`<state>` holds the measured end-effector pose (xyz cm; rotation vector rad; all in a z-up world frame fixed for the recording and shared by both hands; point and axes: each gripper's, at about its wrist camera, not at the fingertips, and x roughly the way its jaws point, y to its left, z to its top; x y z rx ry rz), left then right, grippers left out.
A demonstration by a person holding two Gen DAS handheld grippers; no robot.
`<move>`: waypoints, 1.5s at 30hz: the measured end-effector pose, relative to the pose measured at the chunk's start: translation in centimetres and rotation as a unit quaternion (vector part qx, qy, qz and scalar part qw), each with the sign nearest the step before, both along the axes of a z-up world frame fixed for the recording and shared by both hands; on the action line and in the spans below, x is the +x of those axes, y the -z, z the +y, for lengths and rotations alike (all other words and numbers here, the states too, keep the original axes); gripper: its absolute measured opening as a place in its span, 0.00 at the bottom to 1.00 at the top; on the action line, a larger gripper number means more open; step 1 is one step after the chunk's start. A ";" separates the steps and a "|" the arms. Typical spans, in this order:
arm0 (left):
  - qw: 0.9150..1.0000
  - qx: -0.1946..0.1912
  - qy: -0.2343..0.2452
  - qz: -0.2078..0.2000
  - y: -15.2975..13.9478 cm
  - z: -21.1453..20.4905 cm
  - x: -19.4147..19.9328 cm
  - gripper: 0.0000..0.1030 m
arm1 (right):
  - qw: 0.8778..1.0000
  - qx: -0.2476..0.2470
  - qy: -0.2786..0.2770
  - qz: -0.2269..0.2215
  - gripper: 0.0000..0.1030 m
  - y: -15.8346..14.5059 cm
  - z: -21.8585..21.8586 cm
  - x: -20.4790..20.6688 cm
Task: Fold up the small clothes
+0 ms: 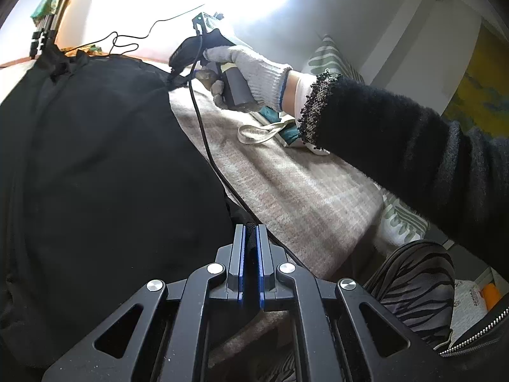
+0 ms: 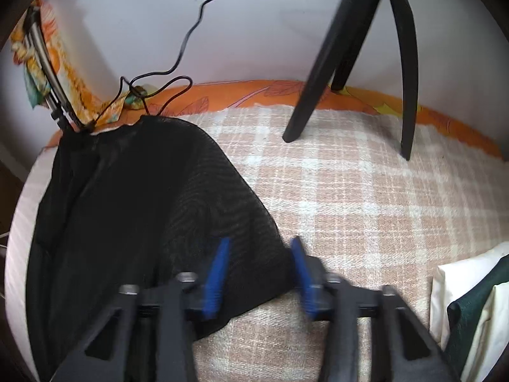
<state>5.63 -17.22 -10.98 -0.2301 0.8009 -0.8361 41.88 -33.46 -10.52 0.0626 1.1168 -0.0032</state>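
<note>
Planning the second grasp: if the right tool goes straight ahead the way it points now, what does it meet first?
Most likely the black mesh garment: the right tool is open, and the cloth's lower right edge lies between its fingers. Past that is the plaid blanket. Depth is uncertain.

Left black hand-held gripper: blue-padded jaws nearly closed, pinching. Right black hand-held gripper: jaws spread wide; gripped by grey-gloved right hand, black fuzzy sleeve.

Garment on blanket at left, tripod legs behind at right, cable at back.
</note>
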 end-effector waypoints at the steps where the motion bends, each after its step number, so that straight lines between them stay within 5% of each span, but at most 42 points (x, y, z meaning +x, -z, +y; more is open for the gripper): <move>1: 1.000 -0.001 -0.002 -0.001 0.0 0.2 0.0 0.04 | 1.000 0.008 -0.001 0.001 0.03 -0.1 0.1 0.0; 5: 1.000 -0.004 -0.013 0.000 0.0 1.0 -0.1 0.04 | 0.999 0.048 0.009 -0.006 0.01 -0.9 1.1 0.3; 24: 0.995 -0.031 -0.091 -0.001 -0.3 8.3 -1.4 0.04 | 0.997 -0.001 -0.042 -0.063 0.00 -8.2 11.7 3.2; 45: 0.992 -0.024 -0.126 0.006 1.2 11.3 -2.8 0.04 | 0.994 -0.040 -0.088 -0.058 0.00 -6.8 21.8 7.0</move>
